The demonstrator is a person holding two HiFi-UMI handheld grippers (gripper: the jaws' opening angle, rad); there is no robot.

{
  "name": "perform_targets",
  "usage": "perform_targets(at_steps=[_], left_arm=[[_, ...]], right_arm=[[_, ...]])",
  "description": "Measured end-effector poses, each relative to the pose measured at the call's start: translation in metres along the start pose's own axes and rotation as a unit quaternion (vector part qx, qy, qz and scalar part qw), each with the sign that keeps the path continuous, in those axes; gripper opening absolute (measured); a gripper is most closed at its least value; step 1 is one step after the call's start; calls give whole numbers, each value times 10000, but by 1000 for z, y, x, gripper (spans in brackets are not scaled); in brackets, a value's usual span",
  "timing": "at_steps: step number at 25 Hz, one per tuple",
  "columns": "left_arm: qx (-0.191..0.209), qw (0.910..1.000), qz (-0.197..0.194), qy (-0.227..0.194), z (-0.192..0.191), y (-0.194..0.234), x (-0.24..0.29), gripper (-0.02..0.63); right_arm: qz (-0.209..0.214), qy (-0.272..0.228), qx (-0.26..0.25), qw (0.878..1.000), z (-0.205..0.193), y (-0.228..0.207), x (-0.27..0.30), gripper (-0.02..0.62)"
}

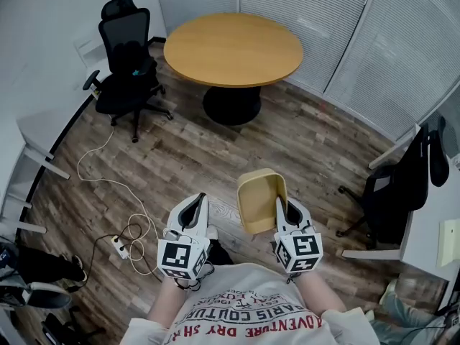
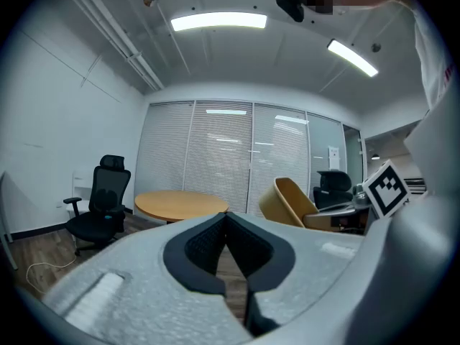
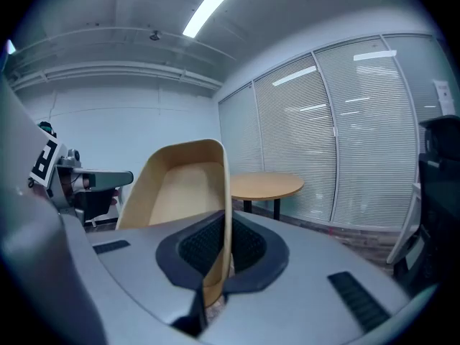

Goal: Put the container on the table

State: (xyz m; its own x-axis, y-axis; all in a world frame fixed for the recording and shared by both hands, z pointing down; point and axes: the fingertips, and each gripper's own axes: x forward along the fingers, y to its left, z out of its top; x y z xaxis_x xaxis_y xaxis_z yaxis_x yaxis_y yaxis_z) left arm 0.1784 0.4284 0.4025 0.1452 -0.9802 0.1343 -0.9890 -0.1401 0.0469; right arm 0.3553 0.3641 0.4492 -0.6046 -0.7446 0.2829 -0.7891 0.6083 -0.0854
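We have the container (image 1: 260, 196) in the air, not on any surface. The right gripper (image 1: 279, 201) has its jaws closed on one thin side wall, near the rim. In the right gripper view that wall (image 3: 224, 192) stands upright between the pads, and the rest of the container sits to the left of the jaws.

The container's long axis runs away from us, roughly along the line the gripper points. It is tilted enough that its hollow shows from above.

The left gripper (image 1: 200, 200) is just beside it on the other side. Its jaws are together with nothing between them, and it does not touch the container.

What matters for the coming move is the table (image 1: 231, 47). It lies straight ahead of both grippers and well apart from them, with bare wooden floor between. Its near edge faces us and its round top is bare.

The right hand alone carries the load, so we judge that it has to bring the container over that near edge and level it before letting go.
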Motion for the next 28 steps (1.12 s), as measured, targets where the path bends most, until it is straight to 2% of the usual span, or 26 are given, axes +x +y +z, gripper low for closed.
perform_targets(at_steps=[4,16,21,28], left_arm=[[-84,9999,-68,-24,5,40,27,-3],[-147,9997,83,-153,32,206,81,-3],[-249,9994,215,-61,27,249,92,-3],[-353,9985,412,75,18,287,126,-3]], right_arm=[[-86,132,-8,9999,11,7,43,11],[-85,170,13,9998,58,71,185,11],[14,286,-13,9996,62,88,226,11],[202,383,-34,9991,70,87,288,11]])
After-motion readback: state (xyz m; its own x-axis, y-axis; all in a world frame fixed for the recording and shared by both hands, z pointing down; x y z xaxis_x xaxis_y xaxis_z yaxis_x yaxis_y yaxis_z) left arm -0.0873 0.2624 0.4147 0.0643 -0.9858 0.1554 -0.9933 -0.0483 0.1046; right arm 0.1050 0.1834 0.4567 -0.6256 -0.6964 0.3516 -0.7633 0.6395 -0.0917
